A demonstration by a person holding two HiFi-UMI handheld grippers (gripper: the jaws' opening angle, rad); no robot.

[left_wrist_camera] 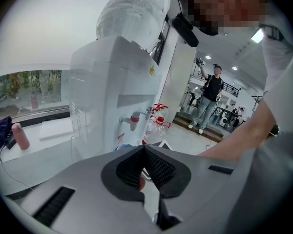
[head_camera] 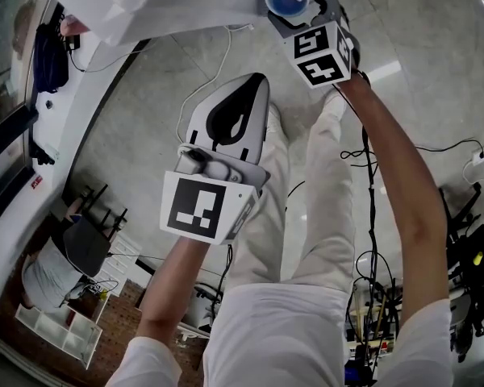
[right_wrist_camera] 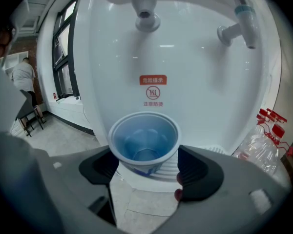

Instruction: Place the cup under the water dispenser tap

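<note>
– Two grippers in the head view. How much room is round them?
– Plenty. Left gripper (head_camera: 260,83) hangs over bare grey floor (head_camera: 137,119), well apart from the water dispenser (head_camera: 165,6), jaws pressed together. Right gripper (head_camera: 297,6) is up at the dispenser's front with the blue cup (head_camera: 284,3) at its tips. Black cables (head_camera: 372,216) trail beside the right arm.
– Left gripper view?
– Pads meet at the tip, nothing between them. Seen only here: the big bottle (left_wrist_camera: 132,9) on top of the dispenser, a red-handled tap (left_wrist_camera: 133,120), a pink flask (left_wrist_camera: 20,135) on the window ledge, and a person (left_wrist_camera: 210,94) standing well off by some steps.
– Right gripper view?
– Jaws spread wide, one pad on each side of the cup's rim, very close, no squeeze visible. Cup upright, empty, below the middle tap (right_wrist_camera: 145,9); a second tap (right_wrist_camera: 240,28) sits off to the right. Its base is at the ribbed drip tray (right_wrist_camera: 172,165); resting or just above, cannot tell. Red label (right_wrist_camera: 152,80) on the white panel behind.
– And round it?
– Pale floor below. Red-capped bottles (right_wrist_camera: 263,147) just beside the dispenser at right. Windows (right_wrist_camera: 66,57) and another person (right_wrist_camera: 23,77) far left.
</note>
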